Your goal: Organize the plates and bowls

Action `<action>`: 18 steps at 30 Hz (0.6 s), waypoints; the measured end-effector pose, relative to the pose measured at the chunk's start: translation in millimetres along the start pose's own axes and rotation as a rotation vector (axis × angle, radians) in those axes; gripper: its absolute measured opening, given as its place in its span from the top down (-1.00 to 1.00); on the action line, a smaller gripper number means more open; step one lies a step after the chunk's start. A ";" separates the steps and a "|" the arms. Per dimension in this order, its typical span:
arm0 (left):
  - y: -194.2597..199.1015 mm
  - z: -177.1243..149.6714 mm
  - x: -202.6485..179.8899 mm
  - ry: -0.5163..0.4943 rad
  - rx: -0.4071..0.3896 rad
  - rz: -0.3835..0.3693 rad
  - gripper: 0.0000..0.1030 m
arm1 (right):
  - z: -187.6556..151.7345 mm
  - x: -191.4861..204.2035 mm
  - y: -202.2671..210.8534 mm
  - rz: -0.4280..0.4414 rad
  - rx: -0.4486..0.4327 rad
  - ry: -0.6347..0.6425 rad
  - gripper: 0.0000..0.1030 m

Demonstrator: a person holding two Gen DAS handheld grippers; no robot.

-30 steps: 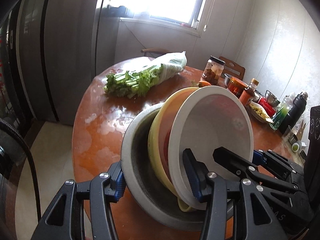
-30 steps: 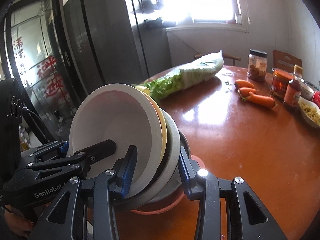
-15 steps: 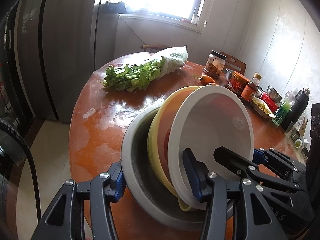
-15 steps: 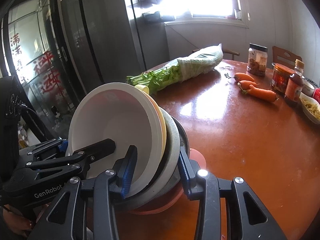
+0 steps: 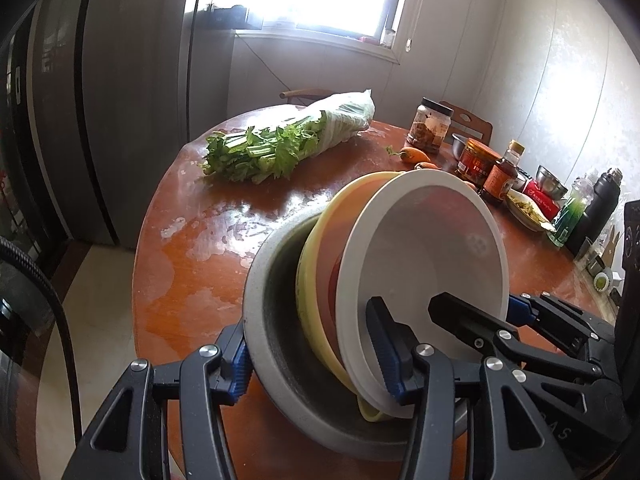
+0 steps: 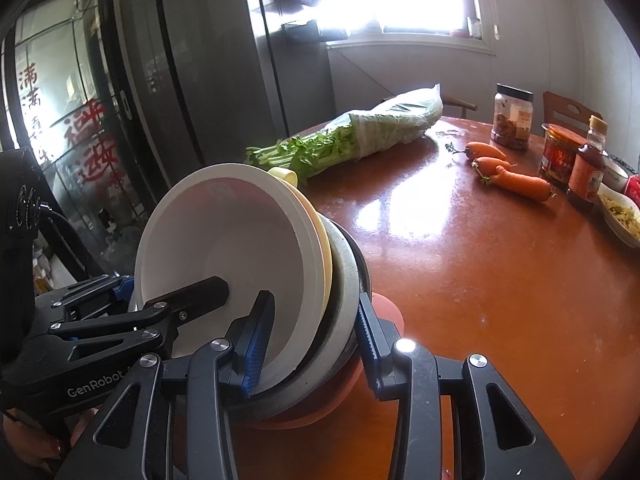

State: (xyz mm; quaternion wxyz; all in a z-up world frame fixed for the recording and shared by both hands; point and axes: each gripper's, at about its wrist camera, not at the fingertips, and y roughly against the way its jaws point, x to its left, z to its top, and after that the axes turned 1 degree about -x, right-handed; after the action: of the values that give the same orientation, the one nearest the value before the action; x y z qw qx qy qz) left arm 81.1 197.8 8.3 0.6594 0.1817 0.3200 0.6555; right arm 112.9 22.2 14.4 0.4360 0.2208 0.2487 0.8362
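Note:
A tilted stack of bowls hangs over the near edge of the round brown table (image 5: 180, 260). A white bowl (image 5: 432, 248) sits innermost, then a yellow bowl (image 5: 316, 280), then a thick grey bowl (image 5: 272, 300). A reddish bowl (image 6: 384, 308) shows underneath. My left gripper (image 5: 310, 360) is shut on the stack, one finger outside the grey bowl and one inside the white bowl. My right gripper (image 6: 312, 344) is shut on the opposite rim the same way, one finger in the white bowl (image 6: 224, 240) and one outside the grey bowl (image 6: 344, 280).
A bag of celery (image 5: 288, 140) lies at the table's far side, with carrots (image 6: 516, 180) to its right. Jars (image 5: 430, 126), a sauce bottle (image 6: 588, 176), a dish of food (image 6: 624, 216) and a black flask (image 5: 596, 208) crowd the right edge. A dark fridge (image 5: 120, 100) stands to the left.
Both grippers keep the same grip on the stack. The views have drifted only slightly, and a little more of the reddish bowl shows under the stack.

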 end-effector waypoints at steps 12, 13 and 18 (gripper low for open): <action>2.0 1.2 -1.9 -0.011 -0.008 0.034 -0.03 | 1.0 3.3 10.7 -0.052 -0.043 0.030 0.09; 2.8 1.7 -1.0 -0.007 -0.008 0.037 -0.07 | 0.6 2.8 11.2 -0.049 -0.041 0.028 0.08; 8.7 3.5 4.0 0.005 -0.021 0.046 -0.18 | 1.2 2.0 15.4 -0.041 -0.040 0.017 -0.07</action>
State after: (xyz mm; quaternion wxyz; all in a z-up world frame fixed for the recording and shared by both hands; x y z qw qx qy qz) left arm 76.6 203.0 15.9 0.6451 0.1805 0.3106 0.6744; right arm 103.0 16.5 25.1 0.4552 0.1996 0.2400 0.8339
